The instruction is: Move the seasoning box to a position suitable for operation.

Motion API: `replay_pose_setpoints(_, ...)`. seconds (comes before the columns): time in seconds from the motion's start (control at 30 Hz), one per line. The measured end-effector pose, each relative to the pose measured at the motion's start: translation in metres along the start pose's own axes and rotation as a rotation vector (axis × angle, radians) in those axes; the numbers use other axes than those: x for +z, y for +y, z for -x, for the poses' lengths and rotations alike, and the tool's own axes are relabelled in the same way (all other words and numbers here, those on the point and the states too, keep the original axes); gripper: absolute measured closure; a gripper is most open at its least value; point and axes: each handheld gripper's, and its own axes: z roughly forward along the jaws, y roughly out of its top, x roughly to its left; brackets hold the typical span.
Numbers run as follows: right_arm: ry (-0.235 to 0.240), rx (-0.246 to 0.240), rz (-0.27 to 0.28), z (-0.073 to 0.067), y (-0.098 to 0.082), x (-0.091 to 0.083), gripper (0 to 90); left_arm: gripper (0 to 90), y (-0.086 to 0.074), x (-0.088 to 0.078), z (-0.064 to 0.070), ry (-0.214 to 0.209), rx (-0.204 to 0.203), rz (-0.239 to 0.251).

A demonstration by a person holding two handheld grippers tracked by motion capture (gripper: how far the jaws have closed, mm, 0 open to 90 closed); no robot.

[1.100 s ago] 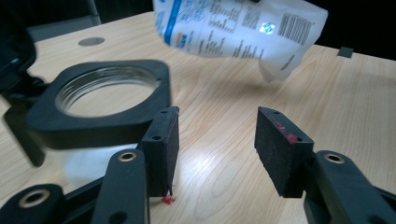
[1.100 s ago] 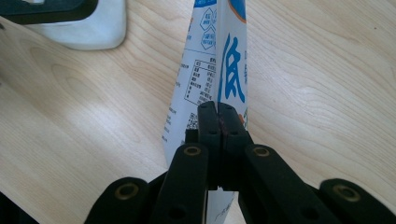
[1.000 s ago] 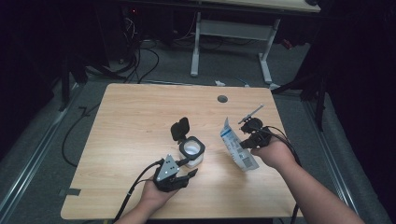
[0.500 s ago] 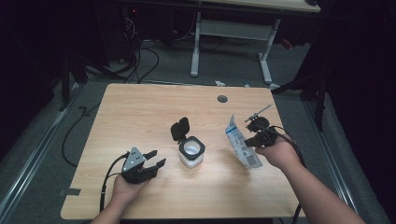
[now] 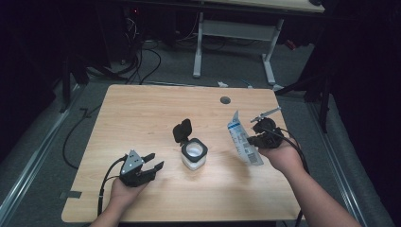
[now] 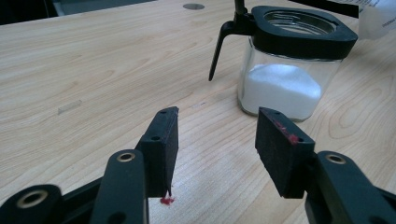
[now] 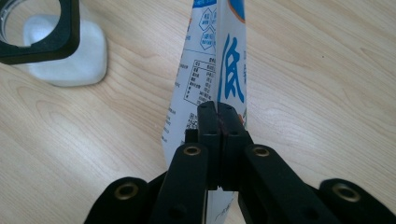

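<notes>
Refill step, pouring not yet begun: my right gripper (image 7: 218, 116) clenched on the printed white sachet (image 5: 243, 143), right of the open-lidded glass jar (image 5: 194, 154) mid-table; my left gripper (image 6: 215, 135) released, empty; next, I judge, tip sachet over jar mouth.

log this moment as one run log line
left gripper: open, empty, near the jar | right gripper: shut on packet | jar: on table, lid open, white powder inside
</notes>
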Motion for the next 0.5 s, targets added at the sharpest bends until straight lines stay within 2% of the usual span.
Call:
replay_pose_setpoints(0.17,-0.006,-0.006,0.057,-0.001,-0.006,0.0,89.9,49.4,-0.001,0.001,0.0,0.006,0.007,-0.008)
replay_pose_setpoints(0.23,0.01,0.017,0.088,0.0,-0.01,0.0,89.9,49.3,-0.002,0.002,-0.001,0.006,0.003,-0.013)
replay_pose_setpoints(0.33,-0.007,0.01,0.106,0.0,-0.014,0.002,89.9,49.0,-0.002,0.002,-0.001,0.003,0.002,-0.013)
replay_pose_setpoints(0.4,0.004,0.033,0.141,0.001,-0.019,0.003,89.9,49.0,-0.002,0.002,-0.001,0.004,0.002,-0.014)
replay_pose_setpoints(0.47,-0.014,0.026,0.155,0.001,-0.022,0.004,89.9,49.0,-0.002,0.001,-0.001,0.005,0.0,-0.011)
replay_pose_setpoints(0.5,-0.03,0.008,0.159,0.001,-0.024,0.003,89.9,49.0,-0.002,0.001,-0.001,0.006,0.0,-0.01)
